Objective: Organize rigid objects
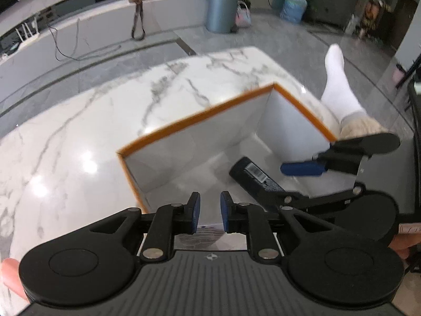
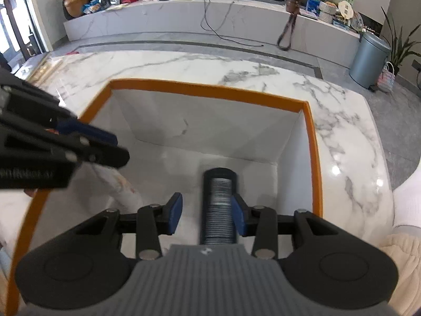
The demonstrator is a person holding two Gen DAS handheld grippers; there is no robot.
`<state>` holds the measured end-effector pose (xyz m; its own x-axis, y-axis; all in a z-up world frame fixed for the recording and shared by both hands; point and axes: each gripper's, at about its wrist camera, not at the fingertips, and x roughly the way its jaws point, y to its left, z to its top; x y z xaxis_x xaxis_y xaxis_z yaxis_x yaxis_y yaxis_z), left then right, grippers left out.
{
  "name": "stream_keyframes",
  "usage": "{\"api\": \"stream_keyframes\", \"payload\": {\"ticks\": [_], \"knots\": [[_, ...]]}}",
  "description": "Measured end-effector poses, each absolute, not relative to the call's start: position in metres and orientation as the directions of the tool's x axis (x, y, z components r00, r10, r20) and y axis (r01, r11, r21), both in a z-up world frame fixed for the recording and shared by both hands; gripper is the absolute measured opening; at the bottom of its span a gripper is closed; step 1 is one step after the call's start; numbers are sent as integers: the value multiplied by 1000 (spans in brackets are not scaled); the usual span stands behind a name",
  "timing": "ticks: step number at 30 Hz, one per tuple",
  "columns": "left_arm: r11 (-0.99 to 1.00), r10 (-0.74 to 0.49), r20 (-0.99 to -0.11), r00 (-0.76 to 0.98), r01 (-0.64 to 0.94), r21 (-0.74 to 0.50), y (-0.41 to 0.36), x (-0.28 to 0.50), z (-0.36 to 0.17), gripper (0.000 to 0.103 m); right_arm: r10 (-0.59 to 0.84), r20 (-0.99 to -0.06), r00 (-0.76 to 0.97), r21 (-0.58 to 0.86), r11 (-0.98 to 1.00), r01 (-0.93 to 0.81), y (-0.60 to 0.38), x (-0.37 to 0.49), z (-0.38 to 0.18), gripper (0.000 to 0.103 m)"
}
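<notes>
One marble table point(image 2: 263, 79) fills both views, and on it stands one open box point(image 2: 210, 90) with an orange rim and white inner walls. Inside the box lie two things. One is a long black bar point(image 2: 219, 205) with a printed label on its top face; it rests on the box floor toward the right wall, reaching from the near edge to about the middle. The other is a pale packet point(image 2: 126, 192) with faint orange print, lying at the left side of the box floor, blurred and partly hidden under the left claw. There are two claws, each with blue pads. The right claw point(image 2: 208, 213) points steeply down into the box with its jaws partly apart; its right pad point(image 2: 240, 217) sits against the right edge of the bar, while the left pad stands clear of it with white floor showing between, so it does not clamp the bar. The left claw point(image 1: 210, 212) hangs over the near left corner of the box; in its own view a narrow gap shows between the pads with nothing in it, and it stands at its closed setting. In that view a white-printed edge of the packet point(image 1: 205, 234) shows just below the pads, not touching them as far as can be told.
</notes>
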<state>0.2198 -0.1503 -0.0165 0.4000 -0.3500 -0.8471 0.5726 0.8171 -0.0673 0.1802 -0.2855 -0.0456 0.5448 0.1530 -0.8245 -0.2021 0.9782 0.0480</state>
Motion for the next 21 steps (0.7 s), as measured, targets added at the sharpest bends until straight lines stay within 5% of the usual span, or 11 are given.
{"api": "stream_keyframes", "payload": {"ticks": [10,14,21], "knots": [[884,-339,-802,492,459,-92,-105,205,17,23,286,-791,540,87,927,-364,-241,163,-30,35],[908,-302,-817,491,410,-90,-82,205,11,23,278,-792,544,88,933,-348,-234,177,-33,12],[933,-262,-841,474,347,-95,-49,209,-6,23,229,-806,545,51,946,-321,-221,202,-46,1]]}}
